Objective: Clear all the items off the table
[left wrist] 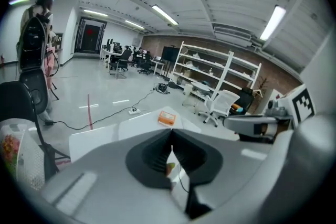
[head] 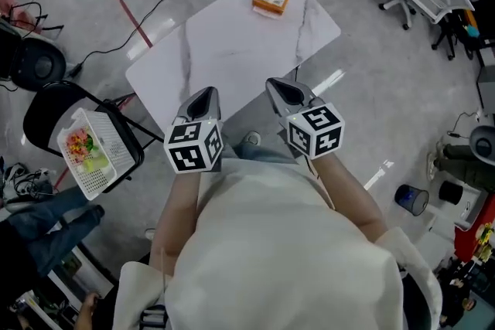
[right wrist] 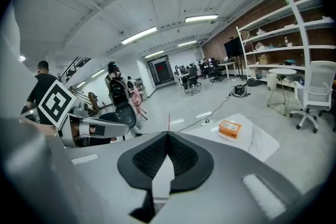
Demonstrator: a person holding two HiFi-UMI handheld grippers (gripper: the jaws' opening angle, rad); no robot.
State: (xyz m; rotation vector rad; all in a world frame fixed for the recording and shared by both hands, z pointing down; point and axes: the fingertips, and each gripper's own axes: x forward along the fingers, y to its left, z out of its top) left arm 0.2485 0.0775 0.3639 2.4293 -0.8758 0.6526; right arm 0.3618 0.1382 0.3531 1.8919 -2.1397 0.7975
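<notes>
left gripper (head: 205,93) and right gripper (head: 283,86) are held side by side over the near edge of the white marble-patterned table (head: 232,58), tilted downward, jaws pressed together, nothing clamped. flat orange rectangular box (head: 271,0) is seen lying near the table's far corner, well apart from both.

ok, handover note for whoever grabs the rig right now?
Claws: left claw and right claw are both shut, gripping nothing, over the near edge of the table.
Things: an orange box lies at the table's far end, the only item on it. The basket on the chair at left holds colourful items.
Left: pick up the box, probably into the basket.
</notes>
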